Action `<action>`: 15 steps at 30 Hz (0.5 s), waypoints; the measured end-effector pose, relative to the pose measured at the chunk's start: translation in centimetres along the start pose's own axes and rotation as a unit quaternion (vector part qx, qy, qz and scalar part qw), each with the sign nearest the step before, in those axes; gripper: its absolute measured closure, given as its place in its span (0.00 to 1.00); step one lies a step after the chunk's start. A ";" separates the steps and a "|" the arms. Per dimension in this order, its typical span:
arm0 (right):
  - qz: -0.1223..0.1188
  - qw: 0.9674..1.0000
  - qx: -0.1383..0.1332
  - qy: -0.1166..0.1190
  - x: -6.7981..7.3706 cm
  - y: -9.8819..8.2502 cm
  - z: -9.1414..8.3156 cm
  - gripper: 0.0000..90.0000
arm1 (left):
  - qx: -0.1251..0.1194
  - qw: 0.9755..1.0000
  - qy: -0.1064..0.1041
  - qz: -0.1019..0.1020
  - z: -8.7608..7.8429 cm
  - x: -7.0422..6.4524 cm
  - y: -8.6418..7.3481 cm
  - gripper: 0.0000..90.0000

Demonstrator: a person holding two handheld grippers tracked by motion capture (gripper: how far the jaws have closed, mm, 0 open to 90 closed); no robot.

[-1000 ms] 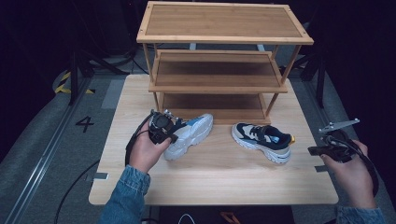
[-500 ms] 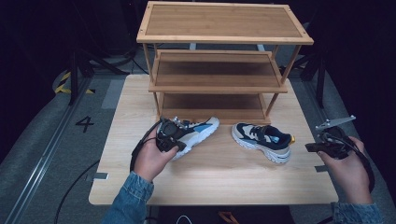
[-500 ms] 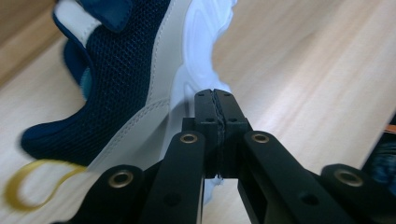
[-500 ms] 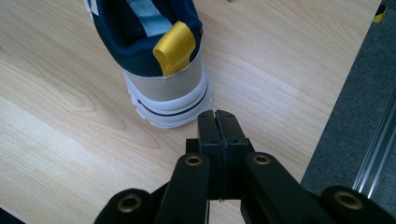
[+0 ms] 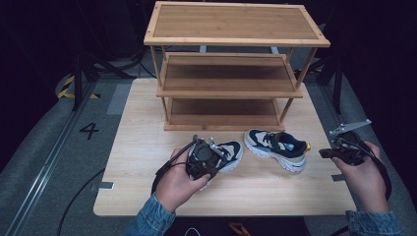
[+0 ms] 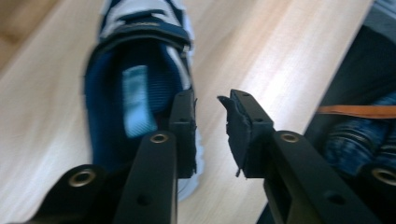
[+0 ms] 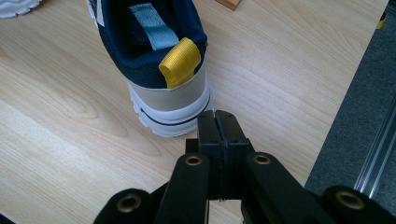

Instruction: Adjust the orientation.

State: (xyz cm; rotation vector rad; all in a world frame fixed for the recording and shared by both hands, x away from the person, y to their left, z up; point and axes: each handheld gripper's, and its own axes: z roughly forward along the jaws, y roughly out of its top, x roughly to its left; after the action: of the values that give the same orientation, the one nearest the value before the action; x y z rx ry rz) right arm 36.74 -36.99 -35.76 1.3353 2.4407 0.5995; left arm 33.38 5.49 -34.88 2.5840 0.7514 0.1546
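Under left hand-held gripper (image 6: 208, 121), jaws just opening w/ nothing gripped, sits sneaker (image 6: 135, 88), heel-collar beside one jaw.

So we've got two sneakers on the table (image 5: 137, 147), both upright on their soles. The left shoe (image 5: 231, 152) has a navy lining, light blue insole tag, white and pale upper and a white sole; it sits near the middle, a bit toward the near edge, toe pointing right and away. The right shoe (image 5: 276, 148) is just beside it, toward the right edge: navy with beige panels, chunky white sole, yellow heel loop (image 7: 180, 60), heel aimed at the right edge.
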 end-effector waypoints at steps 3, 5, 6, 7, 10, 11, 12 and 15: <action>0.001 1.000 0.000 -0.001 0.0 -0.1 -0.1 1.00 | -0.012 1.000 0.011 -0.014 -0.4 0.8 -0.2 0.73; 0.003 1.000 0.000 -0.003 0.0 -0.2 -0.1 0.99 | -0.022 0.999 0.021 -0.027 -0.6 1.6 -0.4 0.68; 0.003 1.000 0.000 -0.003 0.0 -0.2 -0.1 0.99 | -0.022 0.999 0.021 -0.027 -0.6 1.6 -0.4 0.65; 0.003 1.000 -0.001 -0.004 -0.1 -0.2 -0.1 0.98 | -0.033 0.999 0.024 -0.036 -0.5 2.0 -0.5 0.65; 0.006 1.000 -0.002 -0.008 0.0 -0.4 0.0 0.94 | -0.029 0.997 0.046 -0.049 -0.5 2.9 -0.6 0.51; 0.006 1.000 0.000 -0.010 0.0 -0.5 0.0 0.92 | -0.028 0.997 0.052 -0.053 -0.4 3.1 -0.6 0.50; 0.007 1.000 0.000 -0.012 0.0 -0.6 0.2 0.89 | -0.028 0.997 0.055 -0.053 -0.3 3.3 -0.5 0.49; 0.008 1.000 0.004 -0.012 0.2 -0.7 0.6 0.81 | -0.032 0.996 0.060 -0.061 0.5 4.4 -0.4 0.47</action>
State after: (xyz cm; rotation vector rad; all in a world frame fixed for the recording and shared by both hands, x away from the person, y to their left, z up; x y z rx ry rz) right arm 36.41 -37.02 -36.66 1.3581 2.4177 0.5755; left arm 36.98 7.95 -35.62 2.4778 0.9293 0.2928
